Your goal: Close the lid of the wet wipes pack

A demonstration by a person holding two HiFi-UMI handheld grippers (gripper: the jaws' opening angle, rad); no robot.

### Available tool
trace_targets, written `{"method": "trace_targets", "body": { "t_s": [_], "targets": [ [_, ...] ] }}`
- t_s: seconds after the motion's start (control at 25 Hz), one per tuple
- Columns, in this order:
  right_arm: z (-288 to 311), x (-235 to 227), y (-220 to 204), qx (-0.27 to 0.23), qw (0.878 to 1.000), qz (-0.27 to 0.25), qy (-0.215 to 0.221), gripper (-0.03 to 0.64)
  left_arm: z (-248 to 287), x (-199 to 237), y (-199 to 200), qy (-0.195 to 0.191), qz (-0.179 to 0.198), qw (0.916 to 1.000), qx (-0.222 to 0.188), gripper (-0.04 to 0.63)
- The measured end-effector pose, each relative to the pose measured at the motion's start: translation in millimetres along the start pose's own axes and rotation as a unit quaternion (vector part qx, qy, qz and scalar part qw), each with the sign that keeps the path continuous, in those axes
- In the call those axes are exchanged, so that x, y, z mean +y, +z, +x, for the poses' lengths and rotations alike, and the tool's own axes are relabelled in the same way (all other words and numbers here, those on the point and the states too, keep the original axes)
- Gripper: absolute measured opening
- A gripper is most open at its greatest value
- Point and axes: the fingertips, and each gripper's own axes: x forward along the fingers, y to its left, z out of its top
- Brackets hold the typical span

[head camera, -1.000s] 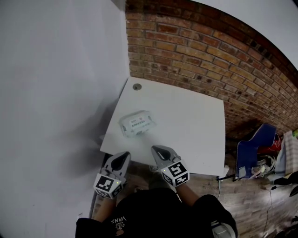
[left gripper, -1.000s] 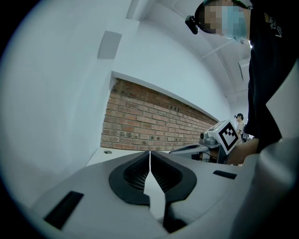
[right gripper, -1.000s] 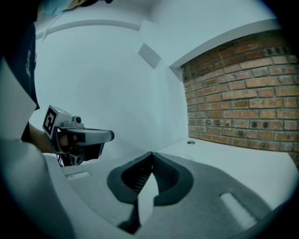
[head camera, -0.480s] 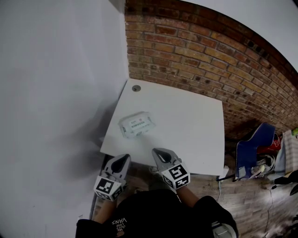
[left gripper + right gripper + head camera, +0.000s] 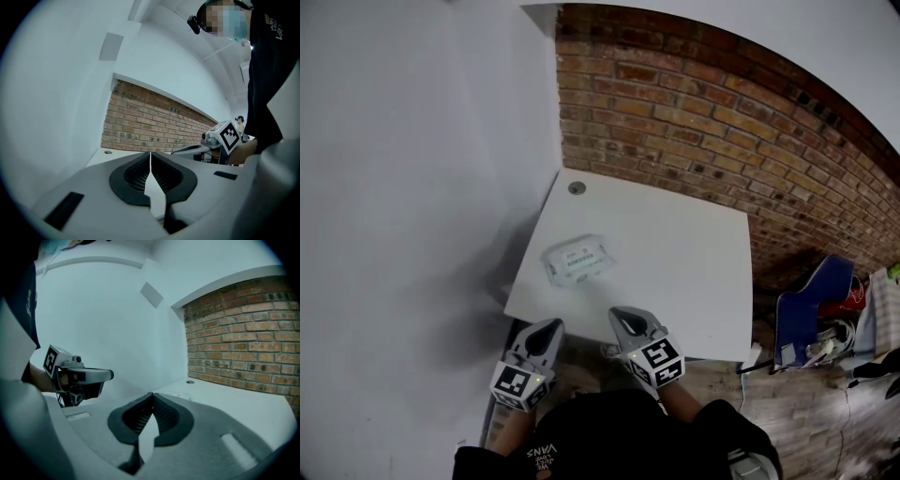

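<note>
Head view looks steeply down on a white table [image 5: 675, 253], a smooth flat slab pushed into a corner. Its far edge lies against a rough brick wall [image 5: 694, 122] and its left edge runs along a plain white wall [image 5: 412, 187]. The near and right edges are free, with wood floor [image 5: 825, 412] beyond them and a blue chair [image 5: 811, 309] well off to the right. A small round hole [image 5: 576, 187] sits at the far left corner. The pack [image 5: 577, 262] lies flat on the left half of the table, nearer the front edge than the bricks and turned slightly askew. It is a soft white rectangle with a paler label patch on top, and bare tabletop lies open on all sides of it. We cannot tell from here whether its lid is up or down. We hold both grippers low and close to our body, short of the pack and pointing toward it. The left gripper [image 5: 549, 327] hangs just off the near left corner, and the right gripper [image 5: 622, 317] has its tip at the near edge. Their grey shells are matte, and each carries a marker cube at the back. In each gripper view the dark ribbed pads meet at the tip, so both pairs of jaws are closed on nothing. Each gripper shows in the other's view, side by side and apart.
</note>
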Motion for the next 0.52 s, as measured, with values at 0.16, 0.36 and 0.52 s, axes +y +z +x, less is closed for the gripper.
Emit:
{"method": "trace_targets", "body": {
  "t_s": [0.16, 0.36, 0.52],
  "targets": [
    [2.1, 0.6, 0.5, 0.001, 1.000, -0.003, 0.001, -0.003, -0.8, 0.8, -1.5, -0.006, -0.001, 1.0000, -0.005, 0.011],
    [2.5, 0.7, 3.3, 0.002, 1.000, -0.004, 0.002, -0.003, -0.6, 0.9, 2.7, -0.007, 0.002, 1.0000, -0.004, 0.011],
    [1.7, 0.8, 3.7, 0.005, 1.000, -0.006, 0.005, -0.003, -2.1, 1.9, -5.9, -0.009, 0.002, 1.0000, 0.002, 0.011]
  ]
}}
